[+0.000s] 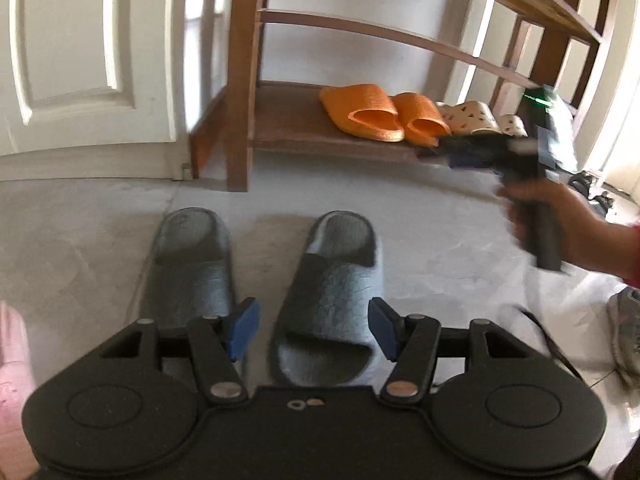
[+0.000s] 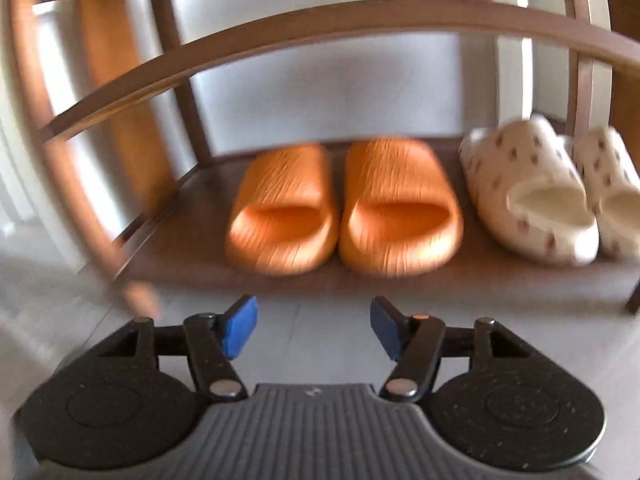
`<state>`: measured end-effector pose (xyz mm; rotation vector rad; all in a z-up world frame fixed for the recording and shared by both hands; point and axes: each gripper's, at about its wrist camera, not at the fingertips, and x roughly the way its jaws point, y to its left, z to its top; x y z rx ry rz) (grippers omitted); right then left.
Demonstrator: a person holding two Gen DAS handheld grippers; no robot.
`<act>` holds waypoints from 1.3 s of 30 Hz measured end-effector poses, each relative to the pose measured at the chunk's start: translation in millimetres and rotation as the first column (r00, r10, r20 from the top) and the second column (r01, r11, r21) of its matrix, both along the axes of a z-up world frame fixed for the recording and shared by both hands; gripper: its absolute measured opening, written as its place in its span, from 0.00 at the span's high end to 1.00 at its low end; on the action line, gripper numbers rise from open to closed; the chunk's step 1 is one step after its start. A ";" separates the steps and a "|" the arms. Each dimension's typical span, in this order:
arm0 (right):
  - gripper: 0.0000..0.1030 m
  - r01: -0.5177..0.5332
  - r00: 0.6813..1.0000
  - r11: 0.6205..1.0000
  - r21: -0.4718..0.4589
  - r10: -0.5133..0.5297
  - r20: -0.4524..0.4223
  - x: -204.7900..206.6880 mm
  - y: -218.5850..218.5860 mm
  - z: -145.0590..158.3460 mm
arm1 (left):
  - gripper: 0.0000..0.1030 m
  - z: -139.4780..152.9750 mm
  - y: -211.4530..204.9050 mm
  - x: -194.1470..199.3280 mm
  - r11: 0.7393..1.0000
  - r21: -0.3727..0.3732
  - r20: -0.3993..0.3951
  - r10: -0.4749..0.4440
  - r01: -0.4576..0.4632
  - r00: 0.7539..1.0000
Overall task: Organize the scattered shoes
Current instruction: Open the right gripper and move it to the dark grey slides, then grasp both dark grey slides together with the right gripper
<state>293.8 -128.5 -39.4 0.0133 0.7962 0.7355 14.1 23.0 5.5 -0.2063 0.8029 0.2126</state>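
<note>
Two dark grey slippers lie side by side on the floor, the left one (image 1: pixel 188 264) and the right one (image 1: pixel 332 280), toes toward me. My left gripper (image 1: pixel 314 330) hangs open over the right grey slipper, blue pads either side of its toe end, not pressing it. An orange pair (image 2: pixel 284 208) and a cream spotted pair (image 2: pixel 532 188) stand on the bottom board of the wooden shoe rack (image 2: pixel 188 216). My right gripper (image 2: pixel 314 328) is open and empty just in front of that board, facing the orange pair. In the left wrist view it shows blurred, held by a hand (image 1: pixel 560 228).
A white panelled door (image 1: pixel 80 60) stands left of the rack. The rack's upper rails (image 1: pixel 360 28) cross above the bottom board. A grey sneaker (image 1: pixel 628 332) lies at the right edge and dark shoes (image 1: pixel 592 188) sit beyond the hand. Something pink (image 1: pixel 12 360) shows at the left edge.
</note>
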 end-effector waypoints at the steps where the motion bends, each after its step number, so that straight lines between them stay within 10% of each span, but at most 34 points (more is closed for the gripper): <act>1: 0.36 -0.055 0.998 0.998 -0.003 0.055 -0.032 -9.5 -0.7 -0.5 | 0.42 -1.2 2.5 -2.7 1.000 -0.001 -0.002 0.012 -0.012 1.000; 9: 0.36 -0.506 0.835 0.862 -0.018 0.484 -0.263 -82.3 71.3 20.0 | 0.42 -2.8 19.7 -36.2 0.989 -0.044 0.035 0.143 -0.141 0.989; 17: 0.36 -0.474 0.828 0.871 -0.125 0.393 -0.400 -83.3 140.3 -11.2 | 0.42 -0.1 37.8 -60.1 0.966 -0.114 0.091 0.241 -0.230 0.966; 24: 0.37 -0.276 0.757 0.961 -0.003 0.216 -0.616 -59.1 165.5 -37.8 | 0.42 0.3 51.5 -68.6 0.962 -0.133 0.102 0.252 -0.238 0.962; 30: 0.35 -0.192 0.765 0.981 -0.008 0.145 -0.627 -64.3 199.4 -41.5 | 0.42 -6.8 62.5 -73.7 0.948 -0.171 0.080 0.284 -0.267 0.956; 39: 0.42 -0.392 0.765 0.898 -0.202 0.196 -0.614 -80.8 253.2 -45.3 | 0.42 -9.7 68.5 -81.0 0.939 -0.186 0.074 0.309 -0.291 0.948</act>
